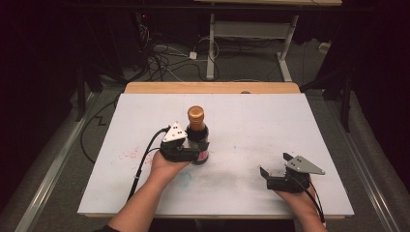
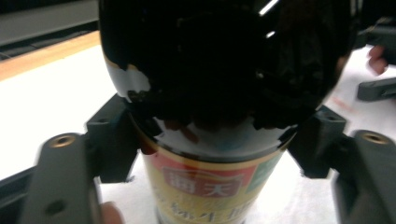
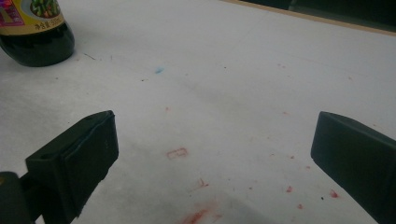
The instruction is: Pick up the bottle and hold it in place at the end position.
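Left claw (image 1: 196, 150) is clamped on a dark sauce bottle (image 1: 197, 137), one jaw on each side of the lower body just above the red-and-yellow label. The bottle stands upright on the white surface (image 1: 251, 121), gold cap (image 1: 195, 114) above the claw. Label text is blurred, probably soy sauce. Right claw (image 1: 274, 164) rests on the surface, well apart from the bottle, jaws spread wide over red-stained paper, gripping nothing.
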`<action>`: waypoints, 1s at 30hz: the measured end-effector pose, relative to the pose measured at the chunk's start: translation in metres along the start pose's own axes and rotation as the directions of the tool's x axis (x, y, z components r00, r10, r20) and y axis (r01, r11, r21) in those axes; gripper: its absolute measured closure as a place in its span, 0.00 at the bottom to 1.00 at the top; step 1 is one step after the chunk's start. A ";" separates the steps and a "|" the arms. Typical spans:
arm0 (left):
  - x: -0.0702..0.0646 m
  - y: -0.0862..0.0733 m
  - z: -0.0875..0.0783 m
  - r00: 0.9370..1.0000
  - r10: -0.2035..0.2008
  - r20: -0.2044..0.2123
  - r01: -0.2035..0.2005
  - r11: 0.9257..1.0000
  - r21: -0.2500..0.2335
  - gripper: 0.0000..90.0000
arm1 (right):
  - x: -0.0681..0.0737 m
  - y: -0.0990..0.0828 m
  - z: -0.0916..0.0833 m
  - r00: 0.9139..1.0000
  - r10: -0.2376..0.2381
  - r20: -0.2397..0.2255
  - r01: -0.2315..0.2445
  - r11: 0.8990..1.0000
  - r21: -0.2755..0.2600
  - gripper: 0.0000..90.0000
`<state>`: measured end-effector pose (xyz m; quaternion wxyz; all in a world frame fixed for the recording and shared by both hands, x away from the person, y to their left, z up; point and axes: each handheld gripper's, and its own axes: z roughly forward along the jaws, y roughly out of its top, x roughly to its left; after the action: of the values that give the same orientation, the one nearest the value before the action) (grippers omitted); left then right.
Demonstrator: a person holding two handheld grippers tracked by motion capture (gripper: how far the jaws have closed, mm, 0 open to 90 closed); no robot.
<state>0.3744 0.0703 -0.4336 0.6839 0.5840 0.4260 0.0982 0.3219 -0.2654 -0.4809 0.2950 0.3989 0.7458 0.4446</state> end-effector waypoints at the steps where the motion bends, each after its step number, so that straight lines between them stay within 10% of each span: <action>1: 0.000 0.000 0.000 1.000 0.000 0.000 0.000 1.000 0.000 0.31 | 0.000 0.000 0.000 1.000 0.000 0.000 0.000 1.000 0.000 0.02; 4: -0.002 0.000 0.001 1.000 -0.005 -0.016 0.005 1.000 -0.017 0.33 | 0.000 0.000 0.000 1.000 0.001 -0.001 -0.001 1.000 -0.001 0.02; 5: 0.002 0.000 -0.005 0.997 0.079 0.012 -0.079 0.994 0.072 0.33 | 0.000 0.000 0.000 1.000 0.002 -0.002 -0.002 1.000 0.000 0.02; 7: -0.002 0.000 0.001 1.000 0.005 -0.017 -0.006 1.000 -0.007 0.33 | 0.000 0.000 0.000 1.000 0.002 -0.003 -0.002 1.000 0.000 0.02; 8: 0.003 0.001 -0.003 0.996 0.085 -0.004 -0.085 0.994 0.069 0.33 | -0.001 0.000 0.000 1.000 0.004 -0.004 -0.004 1.000 -0.001 0.02; 10: 0.003 0.001 -0.002 0.997 0.077 -0.004 -0.077 0.995 0.061 0.33 | 0.000 0.000 0.000 1.000 0.010 -0.003 -0.010 1.000 -0.002 0.02; 11: -0.001 0.002 0.004 1.000 -0.005 -0.015 0.005 1.000 -0.010 0.33 | 0.000 0.000 0.000 1.000 0.009 -0.003 -0.009 1.000 -0.003 0.02; 30: 0.005 0.016 0.037 1.000 0.010 -0.028 -0.011 0.999 -0.033 0.33 | -0.001 0.000 -0.001 1.000 0.007 -0.006 -0.007 1.000 -0.008 0.02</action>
<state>0.4087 0.0515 -0.4236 0.6868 0.5735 0.4308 0.1171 0.3217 -0.2666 -0.4806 0.2927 0.3988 0.7436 0.4499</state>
